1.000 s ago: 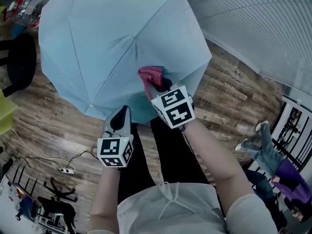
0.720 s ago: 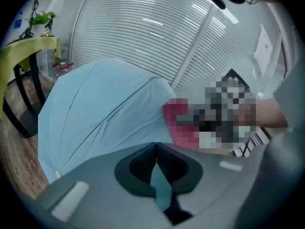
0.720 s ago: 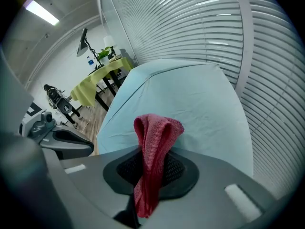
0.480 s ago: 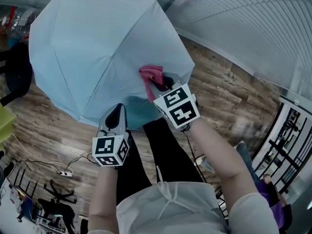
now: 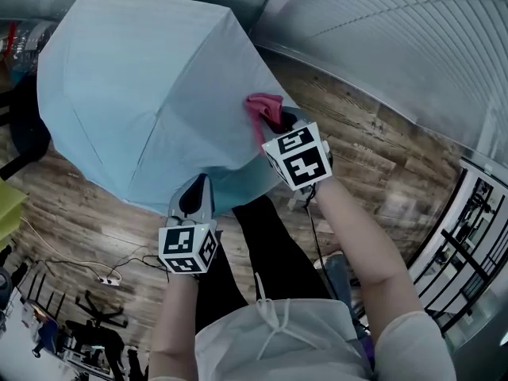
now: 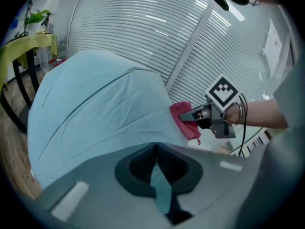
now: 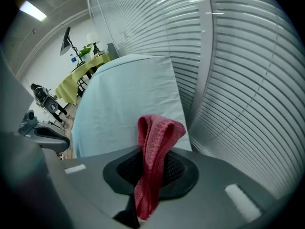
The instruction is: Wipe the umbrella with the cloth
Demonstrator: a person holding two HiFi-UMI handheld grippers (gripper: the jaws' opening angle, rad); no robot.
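One folded cloth sticks lengthwise out of right gripper toward umbrella

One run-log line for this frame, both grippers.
stage: wipe | left gripper: shut on umbrella edge | right gripper: shut on red cloth | cloth position: canopy's right side | umbrella: open

I see the pale blue umbrella spread canopy-up over the wooden floor, filling the upper left of my view. My right tongs hold the pink cloth against the canopy's right edge, the cloth bunched at their tips. My left tongs meet the canopy's near rim, tips on the fabric. A white power strip lies on the floor at lower left.
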